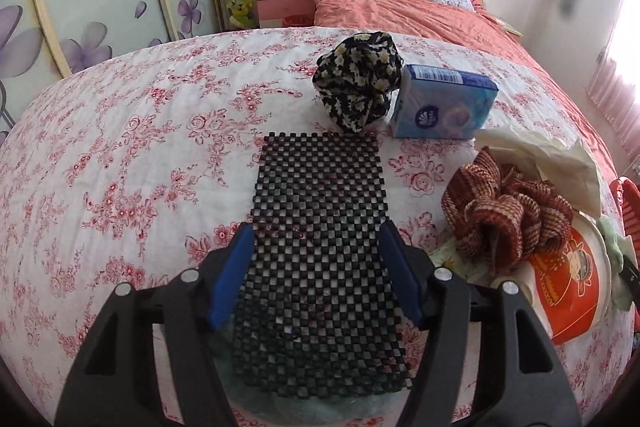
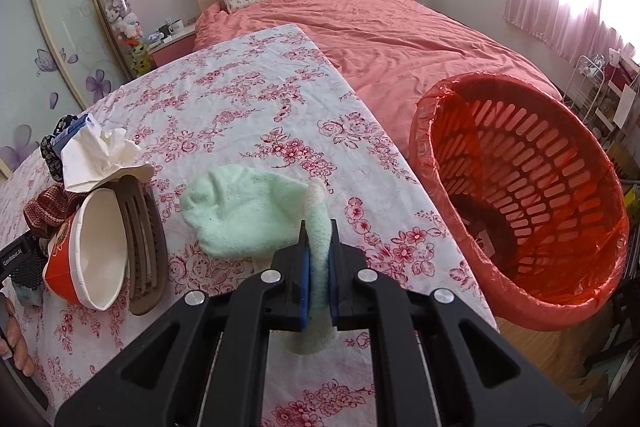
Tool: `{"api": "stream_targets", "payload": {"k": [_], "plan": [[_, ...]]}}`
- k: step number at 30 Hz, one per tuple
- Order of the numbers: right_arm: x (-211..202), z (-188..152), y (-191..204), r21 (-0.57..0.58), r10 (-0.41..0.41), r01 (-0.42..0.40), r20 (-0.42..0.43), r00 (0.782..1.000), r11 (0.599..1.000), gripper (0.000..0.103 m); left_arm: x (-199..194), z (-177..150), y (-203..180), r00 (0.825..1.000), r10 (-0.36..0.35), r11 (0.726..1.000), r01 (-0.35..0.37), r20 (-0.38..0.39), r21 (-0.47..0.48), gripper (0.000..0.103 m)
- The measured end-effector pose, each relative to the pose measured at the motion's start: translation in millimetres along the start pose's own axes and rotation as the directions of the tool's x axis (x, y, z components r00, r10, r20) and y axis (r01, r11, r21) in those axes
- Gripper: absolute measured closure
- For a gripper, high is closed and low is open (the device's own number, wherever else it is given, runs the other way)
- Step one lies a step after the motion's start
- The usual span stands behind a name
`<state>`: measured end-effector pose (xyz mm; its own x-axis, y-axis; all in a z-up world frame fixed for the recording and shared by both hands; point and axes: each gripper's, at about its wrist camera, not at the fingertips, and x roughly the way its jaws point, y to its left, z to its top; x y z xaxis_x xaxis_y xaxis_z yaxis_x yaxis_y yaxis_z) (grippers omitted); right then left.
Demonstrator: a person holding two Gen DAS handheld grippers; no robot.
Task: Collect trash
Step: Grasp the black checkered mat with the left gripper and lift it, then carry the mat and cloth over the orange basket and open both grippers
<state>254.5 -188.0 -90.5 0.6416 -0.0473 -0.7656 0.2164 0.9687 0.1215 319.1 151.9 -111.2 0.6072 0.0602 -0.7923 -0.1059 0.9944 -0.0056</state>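
My right gripper [image 2: 318,235] is shut on the cuff of a pale green fuzzy sock [image 2: 244,215] whose foot lies on the floral tablecloth [image 2: 248,99]. A red basket [image 2: 532,211] lined with a red bag stands off the table's right edge, tilted toward me. My left gripper [image 1: 316,231] is open, its blue pads on either side of a black mesh mat [image 1: 320,259], touching nothing visible. A red and white paper bowl [image 2: 92,251] lies on its side with crumpled tissue [image 2: 104,155] behind it.
A brown hair claw clip [image 2: 144,247] leans on the bowl. A red knitted cloth [image 1: 508,215], a black floral scrunchie [image 1: 360,79] and a blue tissue pack [image 1: 444,103] lie on the table. The bed with an orange cover [image 2: 400,39] is behind.
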Motion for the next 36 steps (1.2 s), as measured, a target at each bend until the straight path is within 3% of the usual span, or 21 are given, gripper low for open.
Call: {"api": "stream_targets", "payload": {"k": [6,11,15,21,26,31,36], "plan": [[0,0,0,0.000,0.000,0.000,0.000,1.000,1.000,0.095,-1,-4,-6,1.000,0.004,1.000,-0.005,0.015,0.029,0.040],[1,0,-1,0.006,0.008,-0.008,0.000,1.000,1.000,0.095,-5,-3,-13,0.999,-0.015,0.998,0.013,0.030,0.060,0.076],[1,0,-1,0.008,0.011,-0.011,-0.001,1.000,1.000,0.095,-9,-3,-11,0.999,-0.036,0.998,0.035,0.030,0.058,0.087],[1,0,-2,0.002,0.007,-0.007,0.001,1.000,1.000,0.095,-31,1,8,0.995,-0.059,0.998,0.057,0.077,0.030,0.089],[-10,1,-1,-0.009,0.049,-0.049,0.025,0.998,0.999,0.096,-55,6,16,0.992,-0.037,0.999,0.033,0.122,0.032,0.089],[-44,11,2,-0.013,0.107,-0.107,0.106,0.989,0.994,0.096,-78,12,15,0.986,-0.022,0.999,0.017,0.164,0.035,0.089],[-75,17,6,-0.047,0.110,-0.103,0.186,0.976,0.994,0.096,-101,11,2,0.980,-0.011,0.999,0.001,0.199,0.050,0.089]]}}
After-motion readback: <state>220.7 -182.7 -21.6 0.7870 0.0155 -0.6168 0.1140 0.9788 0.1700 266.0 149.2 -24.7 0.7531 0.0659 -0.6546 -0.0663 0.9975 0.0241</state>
